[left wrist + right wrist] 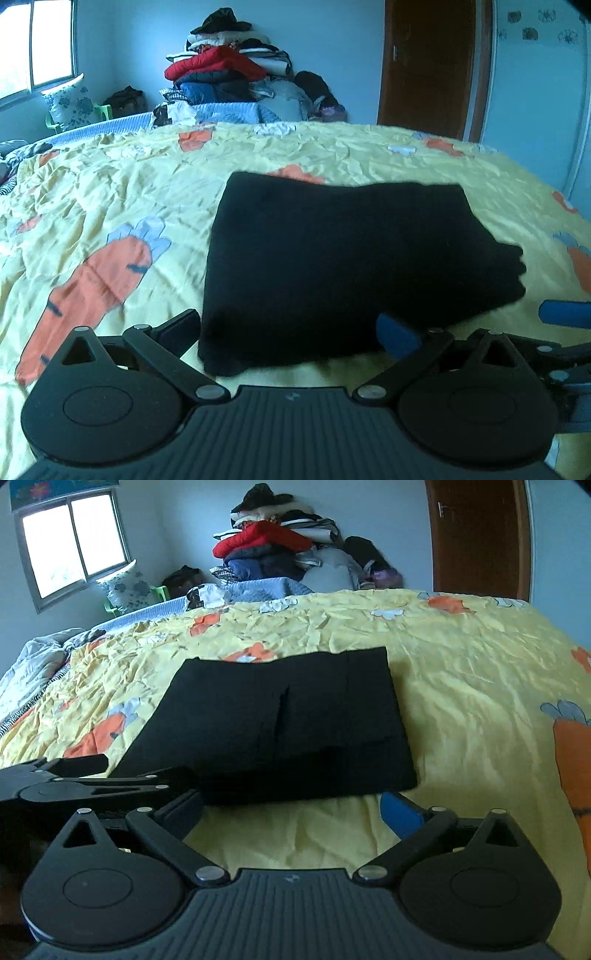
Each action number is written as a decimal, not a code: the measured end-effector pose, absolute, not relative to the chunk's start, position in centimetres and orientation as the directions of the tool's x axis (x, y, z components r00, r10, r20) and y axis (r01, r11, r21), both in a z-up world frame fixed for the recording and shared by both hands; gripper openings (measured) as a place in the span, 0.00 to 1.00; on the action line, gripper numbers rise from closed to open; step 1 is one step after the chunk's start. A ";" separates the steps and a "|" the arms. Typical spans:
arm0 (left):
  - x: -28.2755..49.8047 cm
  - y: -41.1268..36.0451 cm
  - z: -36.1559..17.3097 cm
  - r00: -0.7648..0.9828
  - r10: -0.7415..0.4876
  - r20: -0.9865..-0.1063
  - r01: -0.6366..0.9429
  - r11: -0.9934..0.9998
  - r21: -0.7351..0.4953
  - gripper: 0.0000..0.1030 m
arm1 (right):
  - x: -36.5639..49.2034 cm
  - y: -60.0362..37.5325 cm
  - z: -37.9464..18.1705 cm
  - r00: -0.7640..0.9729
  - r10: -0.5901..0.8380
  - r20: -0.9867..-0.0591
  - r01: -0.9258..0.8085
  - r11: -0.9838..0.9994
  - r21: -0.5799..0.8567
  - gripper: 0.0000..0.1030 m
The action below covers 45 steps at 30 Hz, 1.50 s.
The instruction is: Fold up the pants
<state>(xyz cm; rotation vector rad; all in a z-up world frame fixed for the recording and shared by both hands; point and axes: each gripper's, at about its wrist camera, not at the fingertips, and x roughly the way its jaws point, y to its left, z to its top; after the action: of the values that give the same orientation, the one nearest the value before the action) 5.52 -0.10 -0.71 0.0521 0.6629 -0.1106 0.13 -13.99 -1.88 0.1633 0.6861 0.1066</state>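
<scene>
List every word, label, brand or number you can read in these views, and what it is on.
No readable text anywhere.
Left gripper: small pale mark on its body, a logo, no letters to read.
Right gripper: same mark, not legible.
Pants: plain black, no label showing.
Bedspread: carrot and flower print only.

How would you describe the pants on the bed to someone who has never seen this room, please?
Start at the big bed with the yellow carrot-print cover that fills the room. Near its front edge, just ahead of both claws, lies a flat folded rectangle: the pants. They are plain black, the only dark, unpatterned thing on the cover, and lie apart from the clothes pile against the far wall.
</scene>
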 end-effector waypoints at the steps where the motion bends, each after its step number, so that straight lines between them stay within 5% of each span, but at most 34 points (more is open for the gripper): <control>1: 5.2 0.0 -0.9 0.779 -0.086 -0.621 0.119 0.993 0.012 1.00 | -0.2 -13.8 -2.1 0.768 0.144 -0.624 -0.042 0.984 0.175 1.00; 23: 2.7 1.3 -3.2 0.787 -0.020 -0.617 0.083 0.994 0.073 1.00 | -0.8 -13.1 -5.1 0.764 0.043 -0.643 0.033 0.994 0.106 1.00; 45: 2.8 2.2 -3.6 0.777 -0.060 -0.627 0.073 0.997 -0.006 1.00 | -1.1 -11.9 -6.1 0.780 -0.016 -0.625 0.027 1.000 0.008 1.00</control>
<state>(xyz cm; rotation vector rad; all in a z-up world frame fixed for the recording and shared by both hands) 2.79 2.19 -3.65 0.0193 0.6779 -0.0718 -1.12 -11.88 -6.11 0.0174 0.6751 -0.0236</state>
